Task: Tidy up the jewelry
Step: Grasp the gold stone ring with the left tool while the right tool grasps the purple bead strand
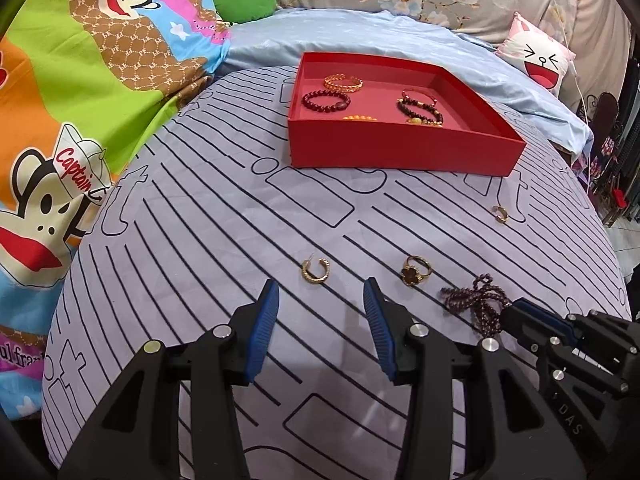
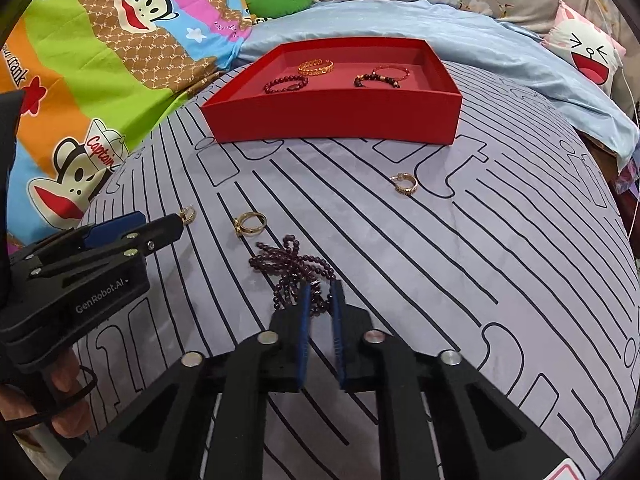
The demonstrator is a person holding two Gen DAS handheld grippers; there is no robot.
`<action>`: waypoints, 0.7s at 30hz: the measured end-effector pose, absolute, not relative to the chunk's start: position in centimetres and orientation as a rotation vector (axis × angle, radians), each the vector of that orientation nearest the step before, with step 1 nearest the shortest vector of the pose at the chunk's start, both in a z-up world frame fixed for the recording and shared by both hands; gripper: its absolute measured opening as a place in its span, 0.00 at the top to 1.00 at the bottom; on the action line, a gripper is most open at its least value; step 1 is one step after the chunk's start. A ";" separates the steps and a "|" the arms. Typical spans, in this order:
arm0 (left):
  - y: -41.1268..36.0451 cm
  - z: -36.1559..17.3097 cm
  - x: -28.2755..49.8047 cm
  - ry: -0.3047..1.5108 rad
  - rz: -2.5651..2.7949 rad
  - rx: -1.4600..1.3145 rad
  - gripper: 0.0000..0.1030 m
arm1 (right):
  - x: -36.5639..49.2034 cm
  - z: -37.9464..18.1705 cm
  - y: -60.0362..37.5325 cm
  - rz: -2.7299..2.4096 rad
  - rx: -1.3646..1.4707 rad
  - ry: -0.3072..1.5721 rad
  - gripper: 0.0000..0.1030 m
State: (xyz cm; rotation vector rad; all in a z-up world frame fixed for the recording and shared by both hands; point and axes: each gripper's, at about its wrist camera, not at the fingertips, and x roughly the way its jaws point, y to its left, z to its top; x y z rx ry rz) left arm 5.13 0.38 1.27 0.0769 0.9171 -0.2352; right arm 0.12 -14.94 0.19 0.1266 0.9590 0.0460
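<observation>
Bead strand (image 2: 294,270) pinched between right claw (image 2: 320,300) tips.

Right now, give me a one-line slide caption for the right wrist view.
Right gripper closing on the purple bead strand, red tray of bracelets beyond, left gripper open nearby.

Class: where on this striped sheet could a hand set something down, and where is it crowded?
Free: the strip between the red tray and flower ring. Crowded: around the beaded strand, near the right gripper.
</observation>
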 end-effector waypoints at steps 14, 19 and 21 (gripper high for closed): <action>-1.1 1.3 5.1 0.912 -0.263 0.091 0.59 | -0.5 1.1 -16.3 0.064 0.176 0.932 0.99; -0.7 1.2 5.1 0.918 -0.255 0.080 0.59 | -0.1 0.8 -15.9 0.054 0.176 0.930 0.73; -0.7 1.2 5.0 0.919 -0.254 0.083 0.59 | 0.3 0.5 -15.8 0.058 0.180 0.939 0.73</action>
